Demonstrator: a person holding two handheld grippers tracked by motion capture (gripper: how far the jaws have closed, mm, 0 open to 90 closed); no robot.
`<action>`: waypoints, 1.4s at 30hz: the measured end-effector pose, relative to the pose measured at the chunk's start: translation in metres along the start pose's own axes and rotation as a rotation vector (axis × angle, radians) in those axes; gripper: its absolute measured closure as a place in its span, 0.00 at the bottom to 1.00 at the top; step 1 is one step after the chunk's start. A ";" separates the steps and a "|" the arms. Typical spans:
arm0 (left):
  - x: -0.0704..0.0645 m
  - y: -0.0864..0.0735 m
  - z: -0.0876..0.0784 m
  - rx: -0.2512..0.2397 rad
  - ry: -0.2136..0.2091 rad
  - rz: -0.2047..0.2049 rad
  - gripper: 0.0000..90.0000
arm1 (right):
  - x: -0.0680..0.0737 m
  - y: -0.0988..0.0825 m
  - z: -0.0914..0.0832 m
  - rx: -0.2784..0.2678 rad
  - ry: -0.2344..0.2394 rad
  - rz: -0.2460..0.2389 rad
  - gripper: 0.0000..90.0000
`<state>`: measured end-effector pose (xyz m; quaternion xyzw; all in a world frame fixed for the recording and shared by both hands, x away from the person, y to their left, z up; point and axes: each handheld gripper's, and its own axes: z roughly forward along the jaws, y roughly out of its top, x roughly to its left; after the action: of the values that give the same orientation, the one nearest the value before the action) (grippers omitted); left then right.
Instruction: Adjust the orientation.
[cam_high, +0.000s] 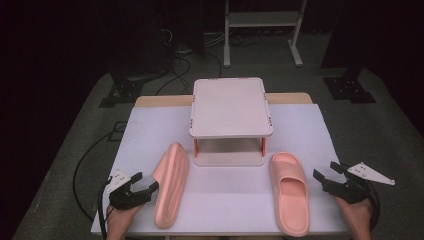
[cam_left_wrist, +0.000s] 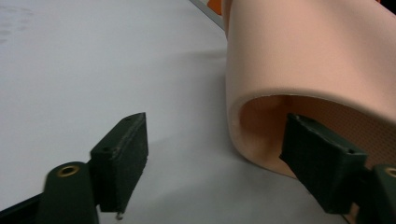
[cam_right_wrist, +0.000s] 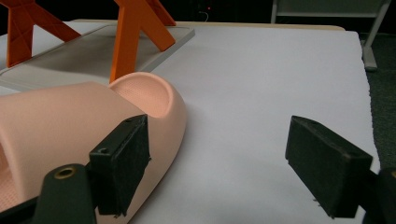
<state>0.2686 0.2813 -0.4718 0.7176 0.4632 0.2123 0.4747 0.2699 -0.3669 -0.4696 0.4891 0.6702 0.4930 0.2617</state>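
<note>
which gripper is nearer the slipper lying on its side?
Left. The left gripper is right at the tipped slipper, one jaw reaching into its opening. The right gripper sits past the upright slipper, across the table.

Two pink slippers, one on its side (cam_high: 171, 184) and one upright (cam_high: 289, 192), one small two-level rack (cam_high: 230, 107) and two handheld tongs, left (cam_high: 146, 183) and right (cam_high: 326, 172), on one tabletop (cam_high: 235, 200).
</note>
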 end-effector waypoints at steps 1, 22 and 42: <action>-0.001 0.001 0.002 0.008 -0.003 0.000 0.28 | 0.000 0.000 0.000 -0.001 -0.001 0.000 0.24; -0.010 0.007 0.019 0.034 -0.058 0.019 0.65 | -0.001 -0.001 -0.001 0.006 0.003 0.004 0.24; -0.018 0.013 0.016 -0.056 -0.127 -0.006 0.66 | -0.001 -0.001 0.000 0.006 0.002 0.002 0.24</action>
<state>0.2785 0.2563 -0.4653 0.7146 0.4282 0.1775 0.5238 0.2701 -0.3679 -0.4707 0.4901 0.6714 0.4920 0.2589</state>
